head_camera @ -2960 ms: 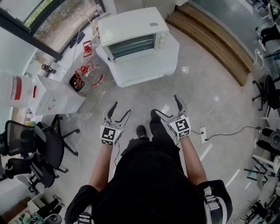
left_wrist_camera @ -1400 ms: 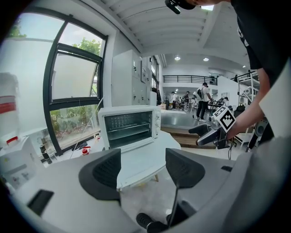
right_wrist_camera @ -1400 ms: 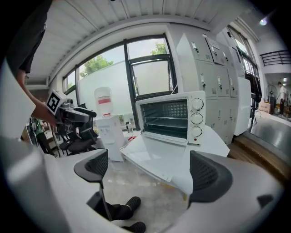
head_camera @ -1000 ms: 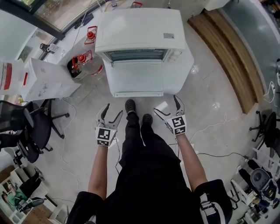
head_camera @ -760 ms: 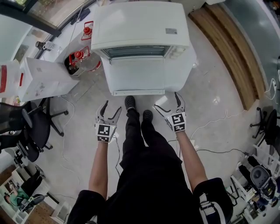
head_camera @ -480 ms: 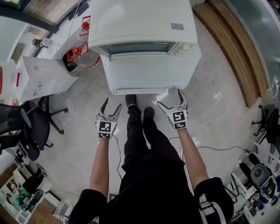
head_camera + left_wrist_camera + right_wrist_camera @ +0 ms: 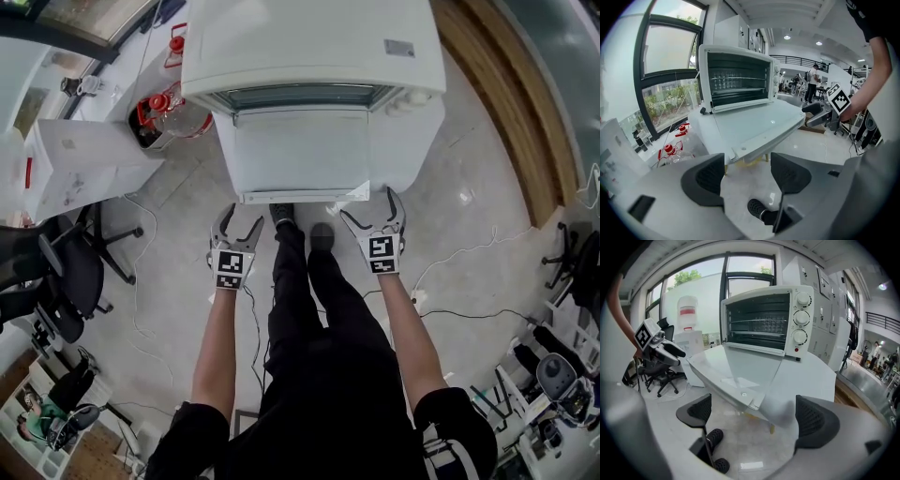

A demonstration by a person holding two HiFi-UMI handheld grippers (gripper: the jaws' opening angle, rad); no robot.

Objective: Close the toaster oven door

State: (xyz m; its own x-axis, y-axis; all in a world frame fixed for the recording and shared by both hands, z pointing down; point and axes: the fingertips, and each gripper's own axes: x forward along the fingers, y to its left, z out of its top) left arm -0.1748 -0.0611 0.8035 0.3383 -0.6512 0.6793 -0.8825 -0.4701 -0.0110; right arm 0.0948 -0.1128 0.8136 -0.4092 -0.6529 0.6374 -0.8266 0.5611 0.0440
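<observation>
White table [image 7: 419, 131] stood at the far side, with the white toaster oven [image 7: 309, 42] on top of it. Oven cavity was exposed, wire racks visible inside. Three round knobs [image 7: 801, 318] stacked down its right side panel. Oven door [image 7: 300, 150] was fully open, dropped flat from its bottom hinge, glass pane facing up, handle edge toward the person. The person stood just near of that edge, shoes [image 7: 281, 214] under it. Left gripper [image 7: 242, 217] sat low near the door's left corner, jaws apart, nothing between them, not touching the door. Right gripper [image 7: 367, 204] was close to the door's right corner, jaws also spread wide and empty, apart from the door.
</observation>
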